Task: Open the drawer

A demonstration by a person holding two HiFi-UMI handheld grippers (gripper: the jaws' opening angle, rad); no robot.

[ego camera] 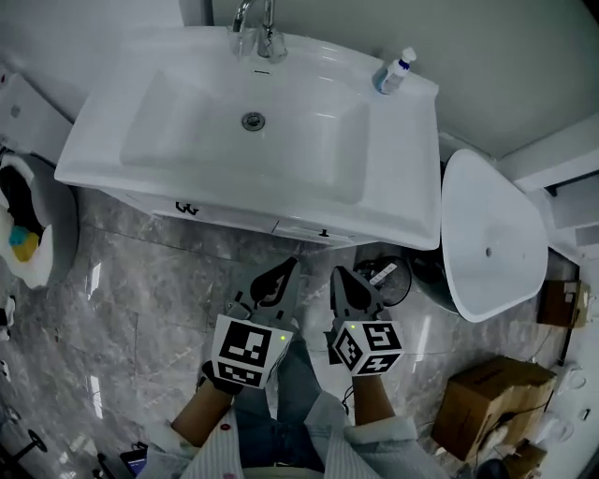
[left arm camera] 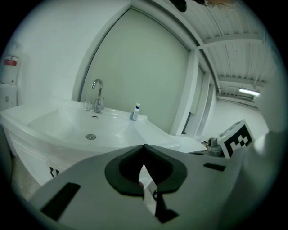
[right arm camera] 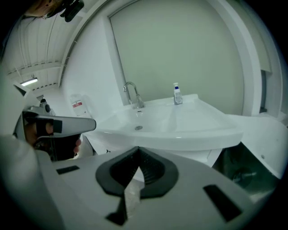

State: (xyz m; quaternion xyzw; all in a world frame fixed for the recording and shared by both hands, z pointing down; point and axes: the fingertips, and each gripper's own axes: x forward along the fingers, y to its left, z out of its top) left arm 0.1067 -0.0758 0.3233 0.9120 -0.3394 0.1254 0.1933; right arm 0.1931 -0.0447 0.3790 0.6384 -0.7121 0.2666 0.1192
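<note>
Left gripper (ego camera: 284, 269): jaws together, empty.
Right gripper (ego camera: 339, 277): jaws together, empty.
White drawer front (ego camera: 234, 218): tucked under white ceramic washbasin (ego camera: 398, 213) rim.
Grey marble floor (ego camera: 140, 299): lies between grippers and drawer.

Floor: glossy grey marble-pattern tiles (ego camera: 131, 309). Rear wall (ego camera: 505, 56): plain, pale grey-green. A white washbasin (ego camera: 309, 178) with a chrome faucet (ego camera: 257, 23) stands against this wall. A small bottle (ego camera: 395, 72) stands on its rear right corner. A white oval fixture (ego camera: 491, 234) stands to the right, with a cardboard box (ego camera: 491, 398) near it. A strip light (left arm camera: 249, 92) is mounted under the ribbed ceiling (left arm camera: 234, 58).
</note>
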